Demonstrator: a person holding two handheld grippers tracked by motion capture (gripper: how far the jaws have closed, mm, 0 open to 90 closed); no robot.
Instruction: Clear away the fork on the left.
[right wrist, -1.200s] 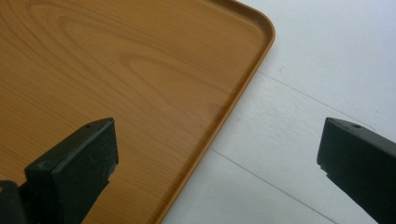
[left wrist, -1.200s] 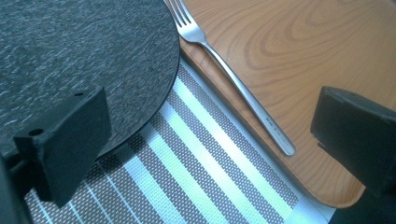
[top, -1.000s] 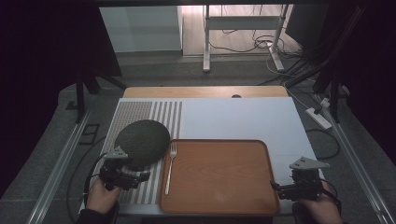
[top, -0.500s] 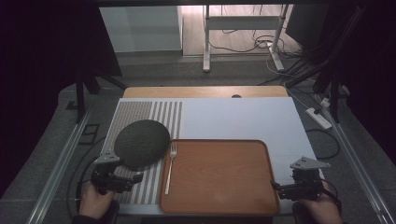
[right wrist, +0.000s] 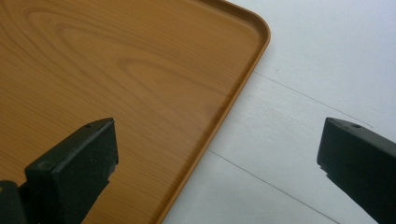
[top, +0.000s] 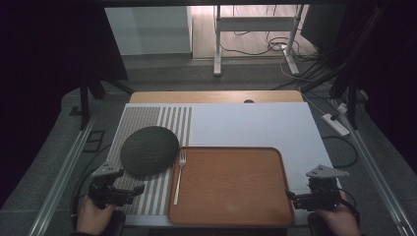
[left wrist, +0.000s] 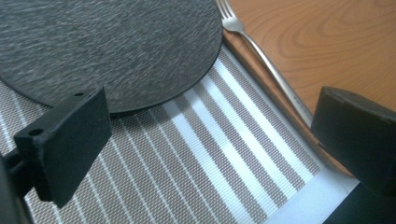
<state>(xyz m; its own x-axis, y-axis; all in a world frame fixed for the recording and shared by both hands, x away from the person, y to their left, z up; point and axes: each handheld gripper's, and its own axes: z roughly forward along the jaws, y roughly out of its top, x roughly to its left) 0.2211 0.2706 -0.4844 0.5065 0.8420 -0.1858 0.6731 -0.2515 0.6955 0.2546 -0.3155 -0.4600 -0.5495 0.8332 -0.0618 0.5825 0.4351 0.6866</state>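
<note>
A dark grey round plate [top: 149, 150] [left wrist: 107, 46] lies on a striped placemat [top: 147, 123] [left wrist: 187, 168] at the table's left. A metal fork [top: 180, 169] [left wrist: 266, 70] lies between the plate and a wooden tray [top: 231, 184] [right wrist: 116, 70], along the tray's left rim. My left gripper [top: 140, 189] [left wrist: 219, 149] is open near the front left, just short of the plate's near edge, holding nothing. My right gripper [top: 290, 195] [right wrist: 217, 163] is open at the front right, its jaws astride the tray's right rim.
A white table surface [top: 255, 125] [right wrist: 317, 93] stretches behind and right of the tray. A wooden strip [top: 216, 96] runs along the far edge. Cables and a power strip [top: 334, 124] lie on the floor to the right.
My left gripper has drawn back from over the plate's near edge toward the front left corner. The right gripper has stayed put.
</note>
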